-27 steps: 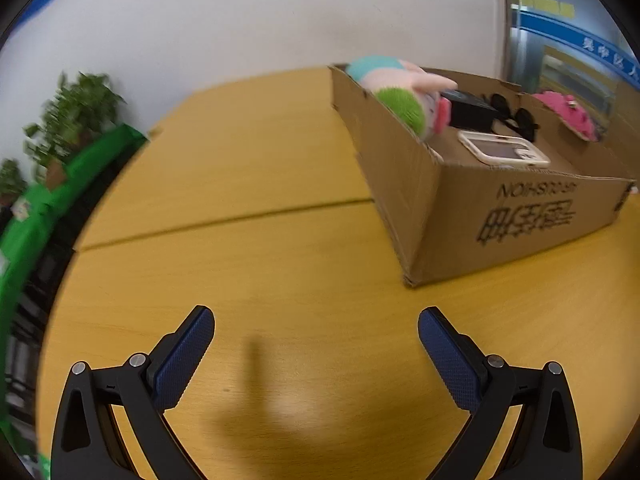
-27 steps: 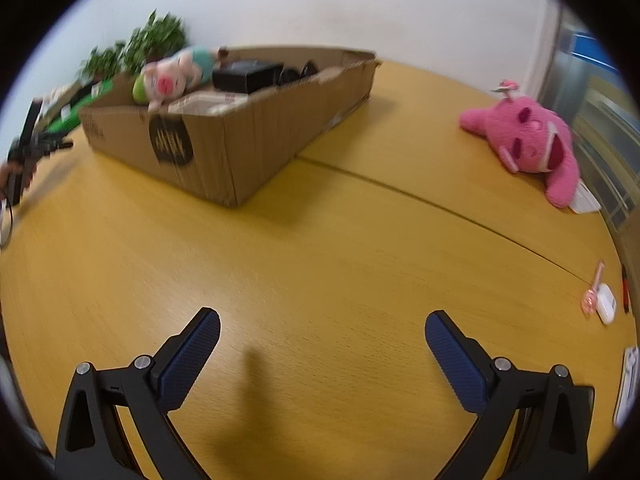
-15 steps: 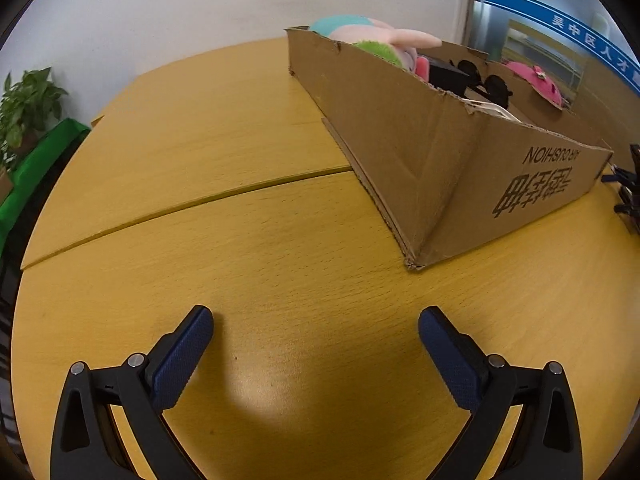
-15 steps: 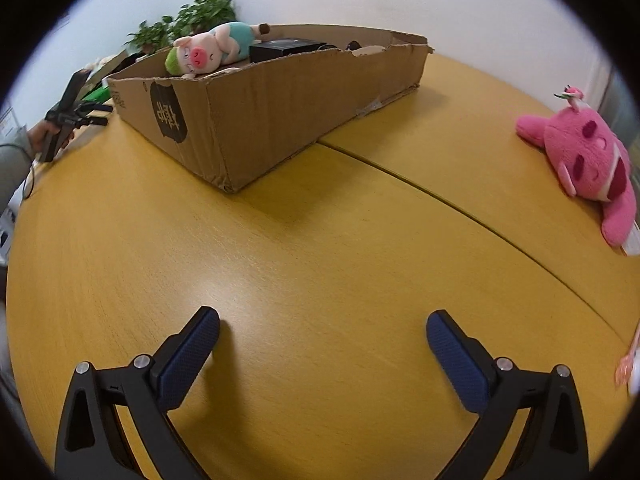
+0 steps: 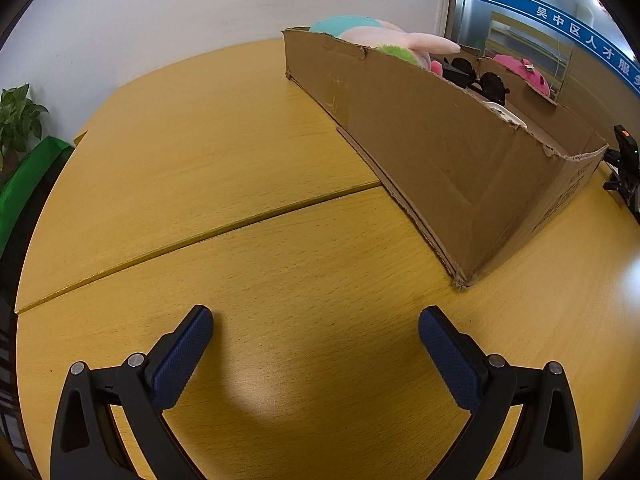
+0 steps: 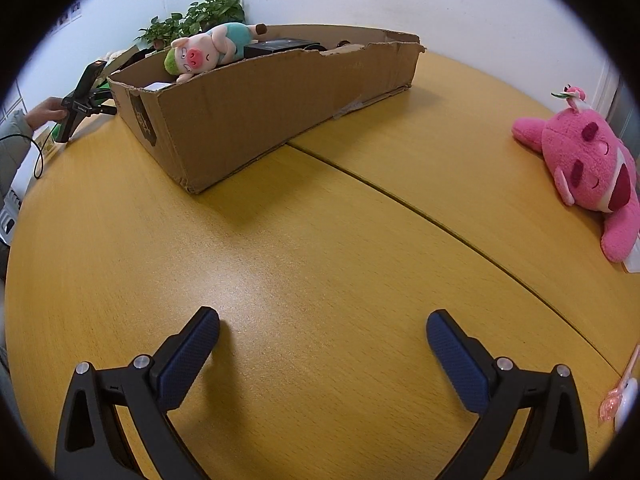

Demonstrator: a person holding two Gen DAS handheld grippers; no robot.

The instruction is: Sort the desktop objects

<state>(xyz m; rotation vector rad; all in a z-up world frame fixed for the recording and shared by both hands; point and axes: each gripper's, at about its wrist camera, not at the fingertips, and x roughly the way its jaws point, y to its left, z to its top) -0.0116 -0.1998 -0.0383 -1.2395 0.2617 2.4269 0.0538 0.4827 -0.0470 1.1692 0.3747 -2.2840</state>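
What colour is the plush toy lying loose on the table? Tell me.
Bright pink plush toy, with darker pink eyes and mouth; the right wrist view shows it best.

1. Left gripper: jaws spread wide, nothing between the blue pads; it hangs over bare wooden table.
2. Cardboard box: long, open-topped, rim torn, standing on the table ahead and to the right of the gripper, apart from it.
3. Box contents seen over the rim: plush pig at the far end, black sunglasses mid-box, a white item partly hidden.
4. Pink plush toy: beyond the box's far wall.
5. Potted plant: at the left edge.
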